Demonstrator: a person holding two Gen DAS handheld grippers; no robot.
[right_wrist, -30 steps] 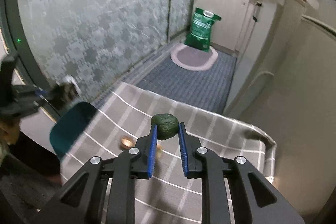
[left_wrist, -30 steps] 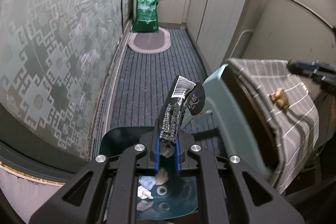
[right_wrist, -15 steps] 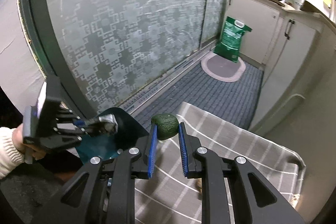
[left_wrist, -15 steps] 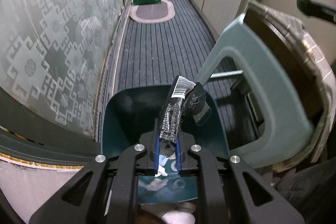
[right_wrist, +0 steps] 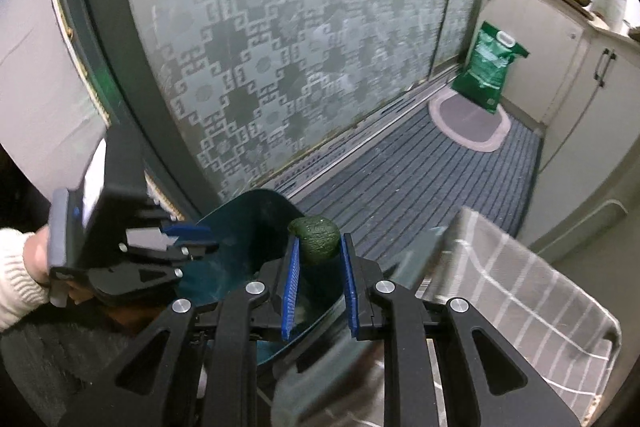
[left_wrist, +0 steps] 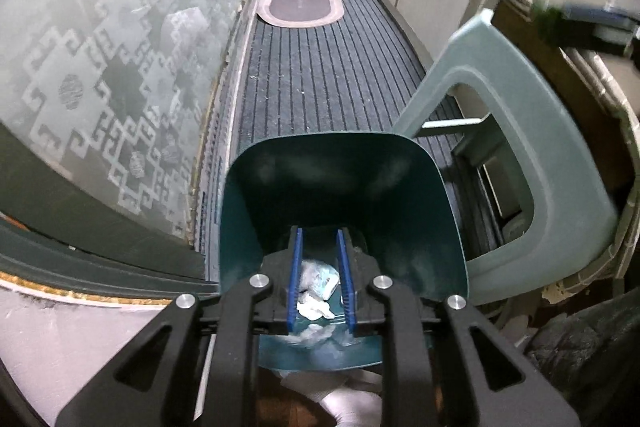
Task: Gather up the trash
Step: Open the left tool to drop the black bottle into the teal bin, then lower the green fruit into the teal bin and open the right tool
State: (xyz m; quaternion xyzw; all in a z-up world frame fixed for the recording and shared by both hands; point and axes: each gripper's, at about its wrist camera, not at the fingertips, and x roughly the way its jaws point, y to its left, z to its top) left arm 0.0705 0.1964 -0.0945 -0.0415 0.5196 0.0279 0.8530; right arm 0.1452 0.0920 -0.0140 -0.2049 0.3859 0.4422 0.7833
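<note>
1. At the far left of the right wrist view, a hand in a cream knit sleeve (right_wrist: 14,267) carries the left gripper (right_wrist: 188,239) at the rim of the teal trash bin (right_wrist: 240,211). Its jaws have just been opening; in the left wrist view the left gripper (left_wrist: 319,251) has its blue pads apart with nothing between them, and crumpled white wrappers (left_wrist: 316,283) lie on the bin floor below.

2. That paper and film trash looks light and limp. It would likely fold under any pinch, so anywhere along it would serve as a hold, and there is little to break.

3. In the middle of the right wrist view, the right gripper (right_wrist: 319,255) is clamped on a dark green avocado (right_wrist: 316,239), pads on its two flanks, with the rounded end standing clear above the tips. It hangs over the bin's near rim, not yet fully over the opening.

4. The avocado seems the heavier piece, with a firm, pebbled skin that should give the pads decent friction. Its tapering shape could let it squirt out if the hold sits off the widest part, and a soft fruit would bruise if squeezed, though that matters little for trash.

5. To the right, the grey striped tablecloth (right_wrist: 520,291) covers the table beside the bin, and a pale plastic chair (left_wrist: 520,131) stands against it.
</note>
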